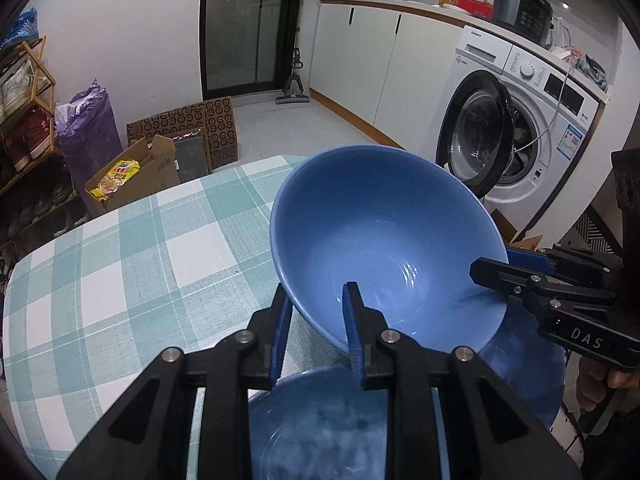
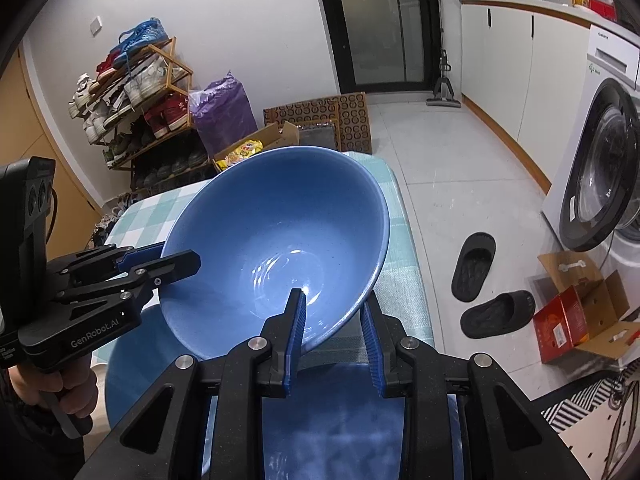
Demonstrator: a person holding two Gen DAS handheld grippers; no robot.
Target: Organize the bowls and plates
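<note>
So right now I've got the blue bowl (image 1: 384, 240) up in the air, tipped at an angle over the worktop (image 1: 120, 264) with the checked teal-and-white cloth. Both tools are on it at once. My left tool (image 1: 316, 332) has its two blue-padded fingers straddling the near rim, one finger inside the bowl and one outside, clamped on the wall. My right tool (image 2: 334, 334) is doing the same from the opposite side, inner finger down in the bowl, outer one under the rim, squeezed on it too. In the left wrist view you can see the right tool coming in from the right edge, biting the rim, and in the right wrist view the left tool shows up on the left doing the same.

Under the lifted bowl there's more blue crockery: a second blue bowl (image 1: 332, 420) right below my left tool, and a blue plate (image 2: 132, 360) lying flat on the worktop just beside it. Can't tell whether the bowl below sits on that plate or next to it, the tools block the view.

Background stuff: a washing machine (image 1: 532, 120) with its door open, and a pair of black slippers (image 2: 484, 292) on the floor.
</note>
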